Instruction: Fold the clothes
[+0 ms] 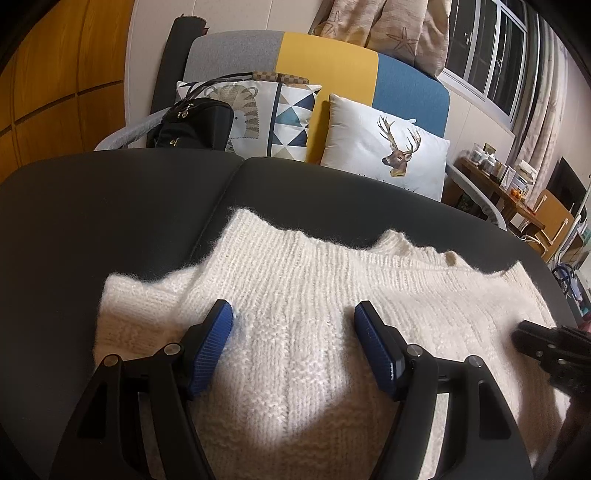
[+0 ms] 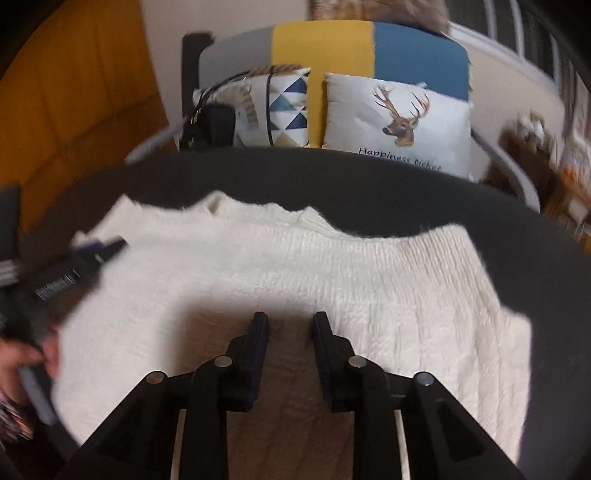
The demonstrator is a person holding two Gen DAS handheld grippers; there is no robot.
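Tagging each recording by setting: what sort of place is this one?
Most likely a home living room: a sofa with a deer-print cushion, curtains by a window, and a white knit sweater spread on a dark table.

You're looking at one white knit sweater (image 1: 295, 295) lying on one dark bench (image 1: 110, 206). You're holding two grippers: left (image 1: 293, 314), right (image 2: 291, 321). Behind: two cushions (image 1: 388, 147), one black bag (image 1: 195, 125).
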